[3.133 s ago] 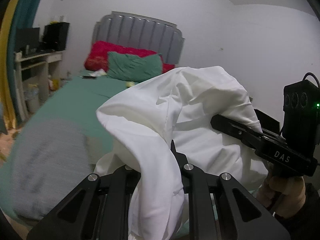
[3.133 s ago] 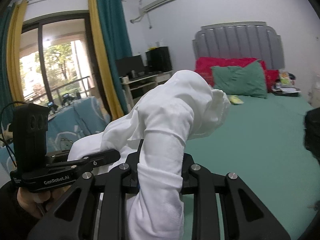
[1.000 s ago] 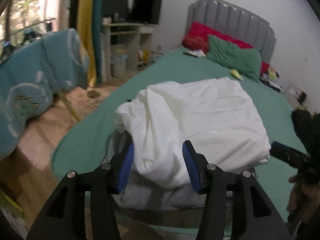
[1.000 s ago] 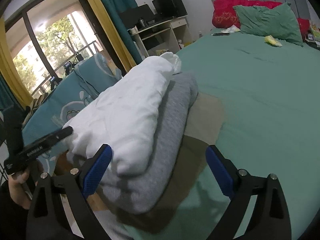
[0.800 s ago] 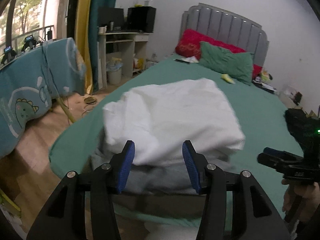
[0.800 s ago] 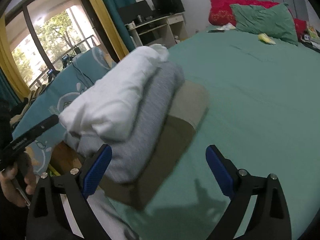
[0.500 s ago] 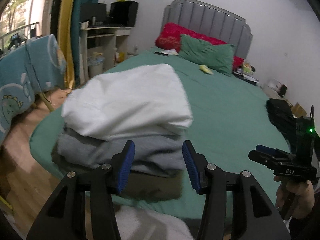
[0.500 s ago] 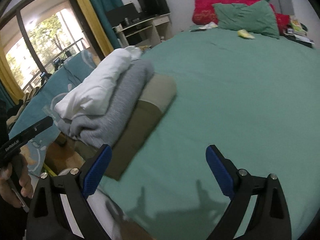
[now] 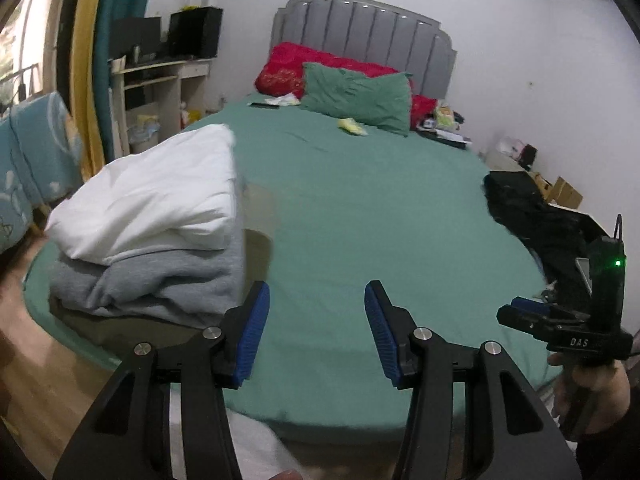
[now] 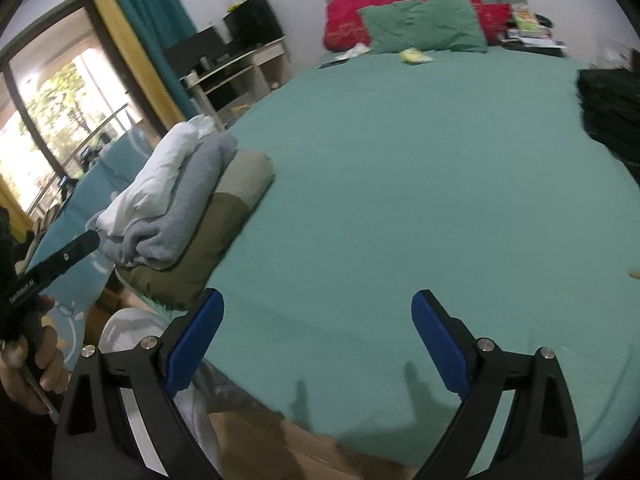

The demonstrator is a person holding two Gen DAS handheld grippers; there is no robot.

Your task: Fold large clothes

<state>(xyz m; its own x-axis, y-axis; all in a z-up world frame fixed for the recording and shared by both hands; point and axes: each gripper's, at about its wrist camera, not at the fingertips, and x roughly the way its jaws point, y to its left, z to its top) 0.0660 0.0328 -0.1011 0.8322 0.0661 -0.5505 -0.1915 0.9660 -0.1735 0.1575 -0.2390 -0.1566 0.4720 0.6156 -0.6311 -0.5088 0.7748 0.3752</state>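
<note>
A folded white garment lies on top of a folded grey one and an olive one, stacked at the left corner of the green bed. The stack shows in the right wrist view too, with the white garment on top. My left gripper is open and empty, to the right of the stack. My right gripper is wide open and empty above the bed's near edge; it also shows in the left wrist view at right.
A dark garment lies on the bed's right edge. Green and red pillows sit by the grey headboard. A desk and curtains stand at left. Light fabric lies below the bed's near corner.
Both grippers let go of the white garment, which now rests on the stack. Both have swung right, away from the stack, toward the middle of the bed.
</note>
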